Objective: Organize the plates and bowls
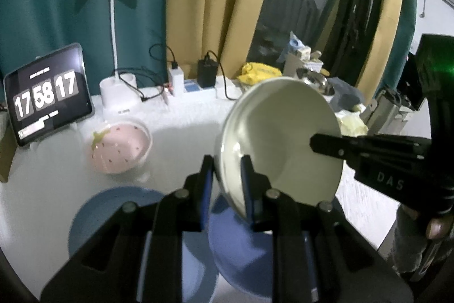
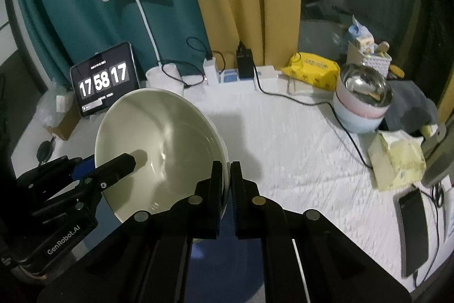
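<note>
A white bowl (image 1: 283, 144) is held tilted above the table, and both grippers clamp its rim. My left gripper (image 1: 227, 169) is shut on its left edge. My right gripper (image 2: 225, 175) is shut on its right edge, and it shows in the left wrist view (image 1: 320, 144) reaching over the bowl. The bowl also shows in the right wrist view (image 2: 161, 149). Below it lie a blue plate (image 1: 113, 215) and a blue bowl (image 1: 241, 246). A pink strawberry bowl (image 1: 120, 148) sits on the table to the left.
A tablet clock (image 1: 48, 93) and a white desk lamp (image 1: 116, 87) stand at the back left. Chargers and cables (image 2: 227, 70), yellow wipes (image 2: 312, 70), a steel-lined pot (image 2: 363, 101), tissues (image 2: 397, 158) and a phone (image 2: 414, 232) fill the back and right.
</note>
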